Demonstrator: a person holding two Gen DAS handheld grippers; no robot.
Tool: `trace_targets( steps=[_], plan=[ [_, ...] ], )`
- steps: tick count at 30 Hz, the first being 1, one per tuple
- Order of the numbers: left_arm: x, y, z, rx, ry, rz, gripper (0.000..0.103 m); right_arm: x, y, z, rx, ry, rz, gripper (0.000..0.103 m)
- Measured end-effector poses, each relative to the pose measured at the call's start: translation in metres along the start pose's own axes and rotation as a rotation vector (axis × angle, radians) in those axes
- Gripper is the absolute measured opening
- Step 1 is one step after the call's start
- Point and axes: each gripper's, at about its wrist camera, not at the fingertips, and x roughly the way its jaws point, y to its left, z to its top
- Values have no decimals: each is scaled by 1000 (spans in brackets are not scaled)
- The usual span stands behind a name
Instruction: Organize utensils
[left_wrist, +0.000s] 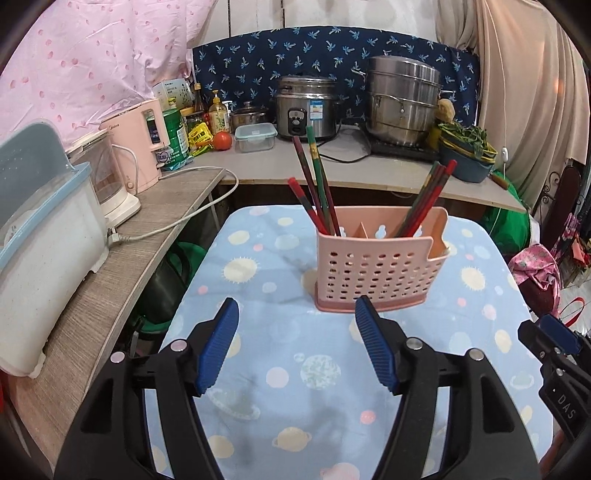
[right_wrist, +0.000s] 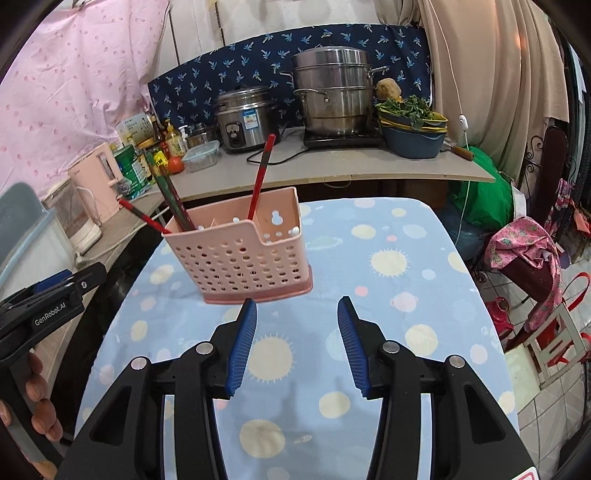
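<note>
**Mei:** Left wrist view puts the pink holder (left_wrist: 373, 273) at centre frame, upright on the blue planet-print cloth (left_wrist: 258, 369). Chopsticks lean out of its left compartment (left_wrist: 314, 184) and another bunch out of its right one (left_wrist: 428, 195). The left gripper (left_wrist: 297, 343) stands wide, nothing between the blue pads (left_wrist: 218, 347).

**Tao:** And the right gripper (right_wrist: 297, 345)?

**Mei:** Apart as well, a bit narrower, and empty. In its own view the holder (right_wrist: 240, 258) sits upper left of the pads, near them but not touching.

**Tao:** What worries you?

**Mei:** I'd guess the holder is light and top-heavy with those long sticks. A jaw nudging its wall, or snagging a leaning chopstick (right_wrist: 260, 177), could tip it or push it along the cloth. The cloth looks soft, so it may bunch up. Both grippers are also close together; the other one shows at the frame edge in each view, so a clash is possible.

**Tao:** The room?

**Mei:** Crowded kitchen corner. A grey counter (left_wrist: 369, 170) across the upper frame carries a rice cooker (left_wrist: 306, 110), a steel steamer pot (left_wrist: 402, 107) and a bowl of greens (left_wrist: 465, 147). A wooden shelf (left_wrist: 110, 280) runs down the left with a pink appliance (left_wrist: 140, 140) and a loose cord (left_wrist: 177, 221).
</note>
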Motion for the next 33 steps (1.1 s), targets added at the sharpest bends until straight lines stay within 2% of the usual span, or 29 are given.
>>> trace_targets(
  steps=[17,21,22,28,33],
  plan=[
    [5,0,-32,26,56,28,64,-2,21,-26,-85,33,-15,46],
    [7,1,-35,35,60,40,66,-2,24,-27,-95,32,-20,59],
    [6,1,-36,36,60,43,69,-2,24,-28,-95,33,-22,63],
    [5,1,-39,43,55,56,74,-2,24,-29,-97,42,-26,75],
    [4,1,-42,45,52,65,81,-3,26,-31,-101,38,-33,79]
  ],
)
